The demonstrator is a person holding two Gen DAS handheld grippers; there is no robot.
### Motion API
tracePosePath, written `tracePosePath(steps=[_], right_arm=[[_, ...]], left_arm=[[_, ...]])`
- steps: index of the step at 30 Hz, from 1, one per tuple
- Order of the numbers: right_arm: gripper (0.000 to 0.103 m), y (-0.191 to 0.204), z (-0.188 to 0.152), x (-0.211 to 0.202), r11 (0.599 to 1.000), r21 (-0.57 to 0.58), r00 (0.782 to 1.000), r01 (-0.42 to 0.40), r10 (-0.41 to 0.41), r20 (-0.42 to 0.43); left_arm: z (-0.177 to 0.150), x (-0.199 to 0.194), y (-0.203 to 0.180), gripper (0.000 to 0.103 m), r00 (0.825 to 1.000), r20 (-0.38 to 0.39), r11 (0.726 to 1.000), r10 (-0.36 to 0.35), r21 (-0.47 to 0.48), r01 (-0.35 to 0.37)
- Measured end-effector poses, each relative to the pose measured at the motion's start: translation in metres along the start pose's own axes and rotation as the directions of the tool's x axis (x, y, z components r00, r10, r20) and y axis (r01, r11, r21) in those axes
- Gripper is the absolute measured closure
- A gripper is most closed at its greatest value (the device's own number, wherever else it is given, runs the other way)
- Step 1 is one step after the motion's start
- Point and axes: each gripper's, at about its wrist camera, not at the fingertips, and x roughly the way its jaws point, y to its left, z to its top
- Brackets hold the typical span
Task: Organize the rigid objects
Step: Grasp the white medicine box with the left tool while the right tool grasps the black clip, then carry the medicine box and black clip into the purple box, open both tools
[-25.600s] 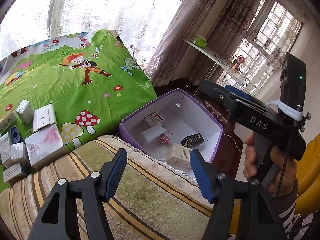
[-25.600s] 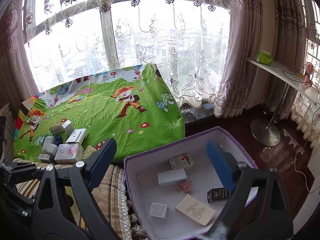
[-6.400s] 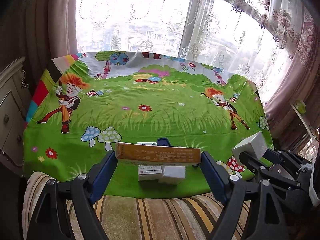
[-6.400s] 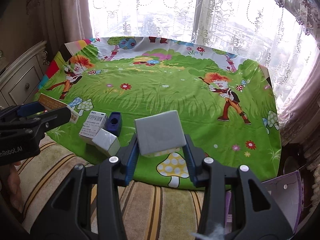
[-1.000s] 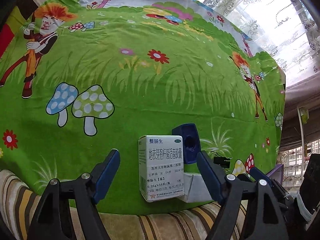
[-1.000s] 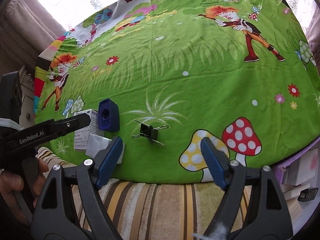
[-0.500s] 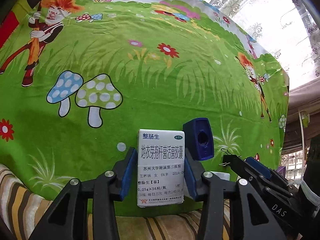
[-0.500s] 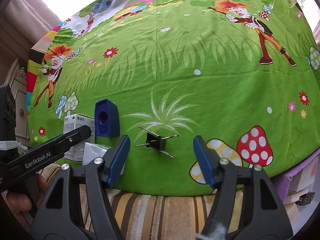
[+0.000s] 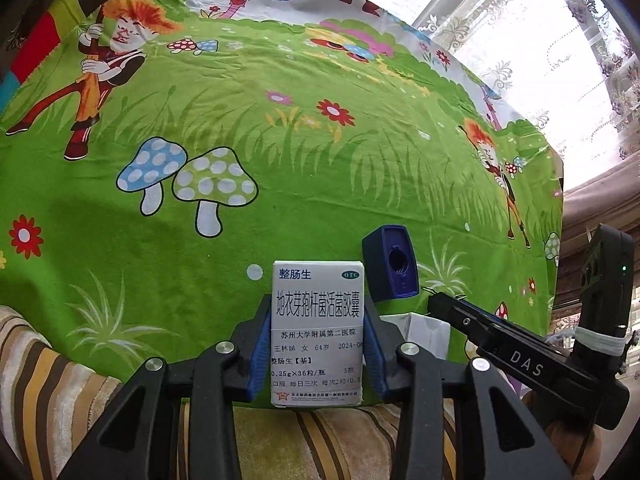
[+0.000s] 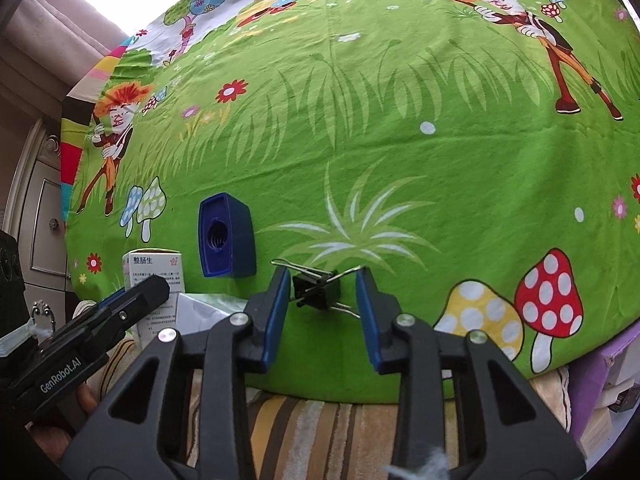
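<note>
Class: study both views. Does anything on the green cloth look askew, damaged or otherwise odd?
Nothing is damaged or spilled. The binder clip lies tipped, its wire handles splayed, between the right tool's fingers. The blue cap lies on its side, opening showing. The left tool grips the medicine box squarely.

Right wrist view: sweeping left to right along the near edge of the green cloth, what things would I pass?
The other gripper → white medicine box → dark blue plastic block → black binder clip between this gripper's fingers → printed red mushroom → purple box.
</note>
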Motion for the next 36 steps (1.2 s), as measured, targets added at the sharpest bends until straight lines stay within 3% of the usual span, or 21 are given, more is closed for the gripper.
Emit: tracePosePath(steps=[7,21,29,36], right_arm=[[0.075,-0.002,-0.004,-0.006,1.000,0.002,1.000,-0.016,0.016,0.025],[0.076,-0.020,-0.022,-0.038,0.996,0.035,0.992,-0.085,0.081,0.101],[0.076,-0.033,-0.046,-0.073,0.995,0.033,0.980,-0.099,0.091,0.179],[0.076,-0.054,-0.072,-0.101,0.990,0.060,0.967,-0.126,0.109,0.232]], left_arm=[[-0.002,-0.003,0.001,0.062,1.000,0.011,1.000,-0.006,-0.001,0.006],[-0.006,-0.014,-0.001,0.062,0.999,0.047,1.000,-0.010,0.006,0.010],[-0.015,-0.038,-0.008,0.062,0.993,0.107,0.999,-0.042,0.007,0.041],[-0.031,-0.055,-0.036,0.062,0.988,0.122,0.994,-0.098,0.060,0.091]])
